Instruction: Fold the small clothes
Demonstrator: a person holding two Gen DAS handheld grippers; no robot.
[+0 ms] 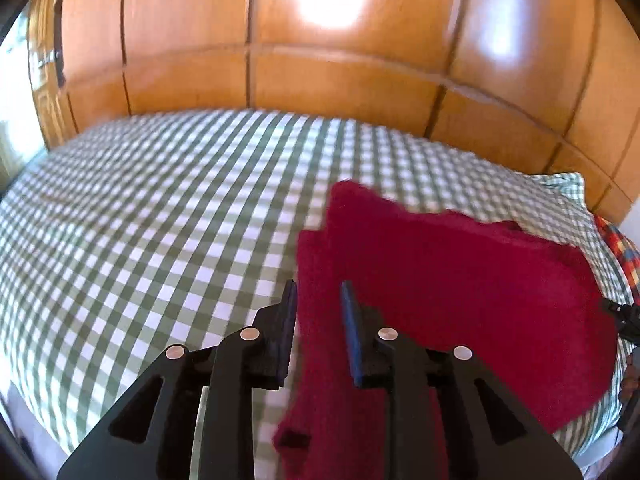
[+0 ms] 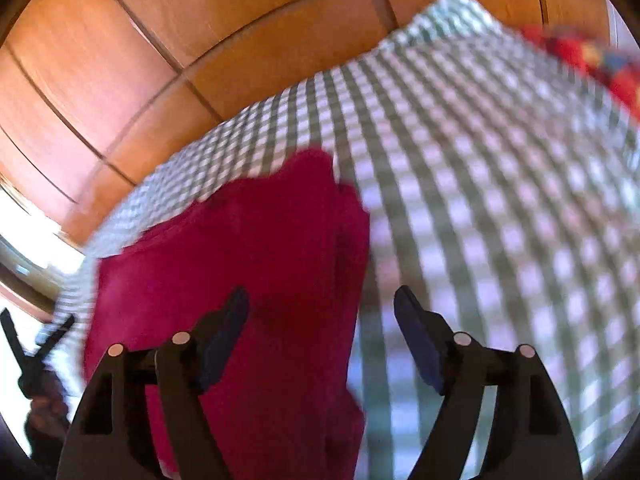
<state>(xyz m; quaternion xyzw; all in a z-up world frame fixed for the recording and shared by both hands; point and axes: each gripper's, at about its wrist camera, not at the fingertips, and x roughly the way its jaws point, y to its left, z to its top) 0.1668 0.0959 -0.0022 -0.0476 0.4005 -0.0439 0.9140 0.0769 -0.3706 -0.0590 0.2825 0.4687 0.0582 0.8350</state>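
On the bed [image 1: 140, 208], a red cloth [image 1: 440, 280] lies partly folded, layers stacked, edges uneven; folding likely needs finishing and squaring. Left tool [image 1: 318, 300] narrowly apart over the cloth's edge, gripping nothing. Right tool [image 2: 322, 312] wide apart, empty, above the cloth. Checked green-white sheet, wooden panel wall [image 1: 320, 60] behind.
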